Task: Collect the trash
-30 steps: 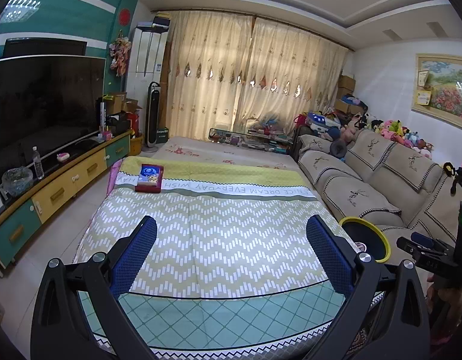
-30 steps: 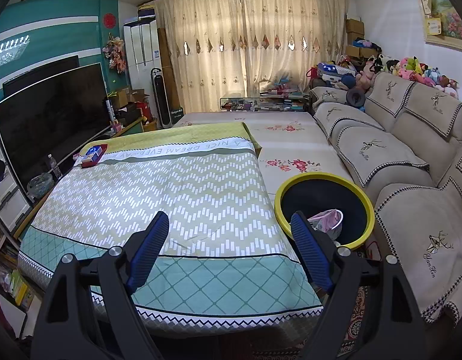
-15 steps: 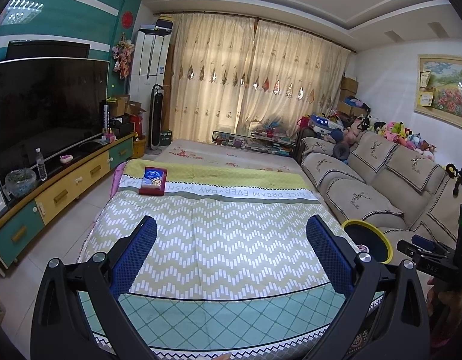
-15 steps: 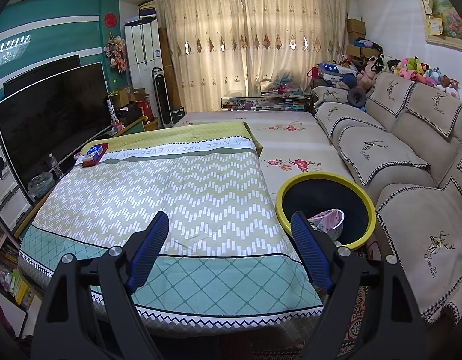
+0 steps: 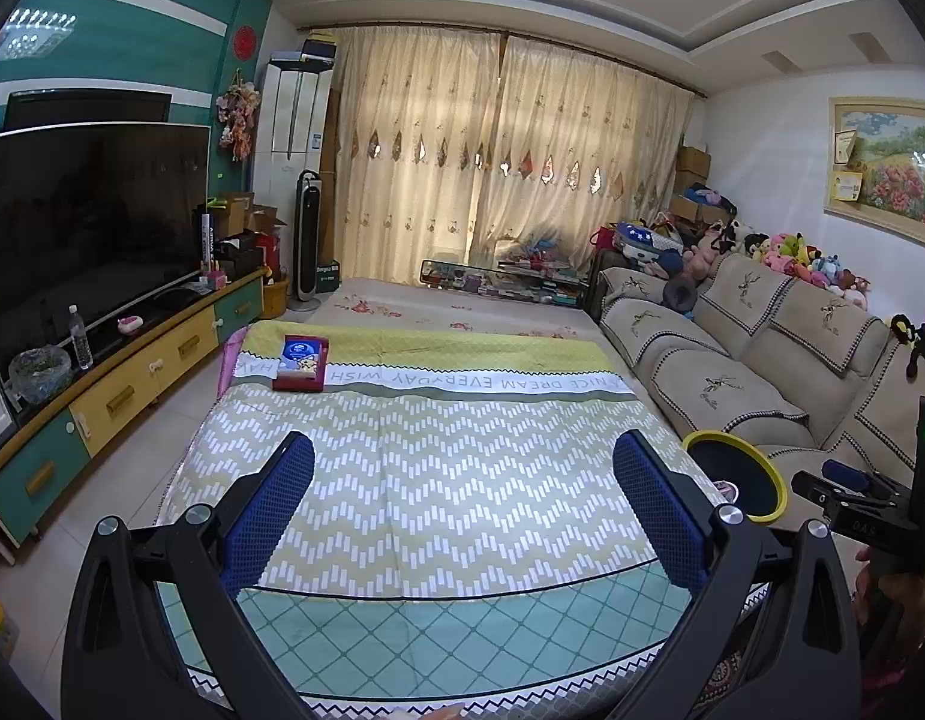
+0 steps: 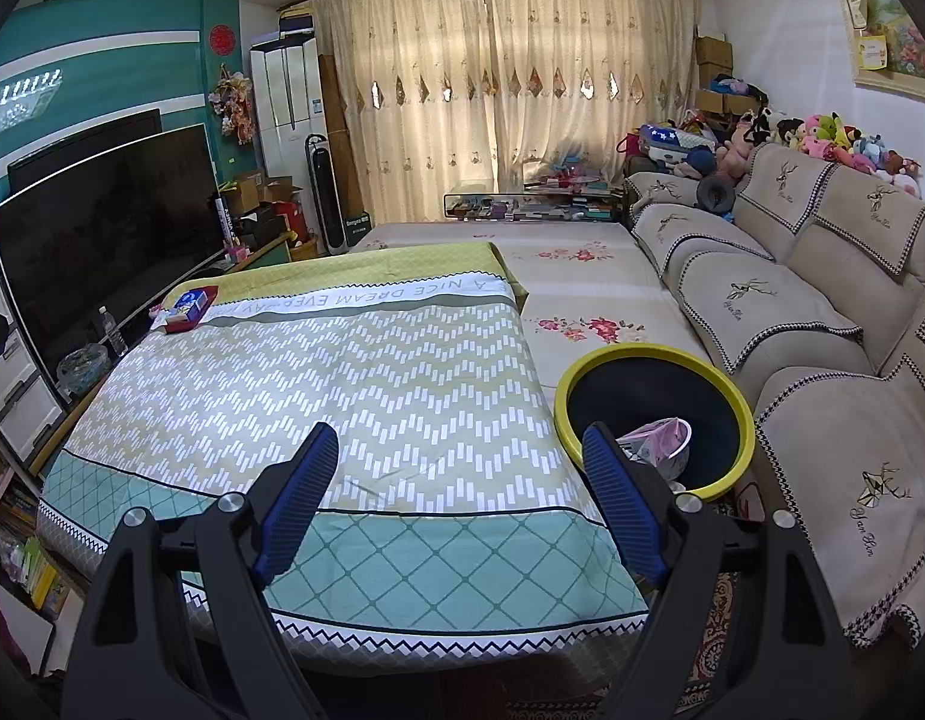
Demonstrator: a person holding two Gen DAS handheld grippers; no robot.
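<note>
Nothing on the table has shifted since a second ago; left gripper (image 5: 462, 480) and right gripper (image 6: 459, 468) both hang wide open and empty. Between pickups, I'd say: pink wrapper (image 6: 657, 444) lies in the yellow-rimmed bin (image 6: 744, 420). Next likely target is the red box (image 5: 302, 363), diagonally across the table from the bin — needs a long reach.

Pink wrapper (image 6: 657, 441) (crumpled), inside yellow-rimmed bin (image 6: 726, 387)

Left claw (image 5: 462, 468) and right claw (image 6: 459, 450) both gape wide, holding nothing.
</note>
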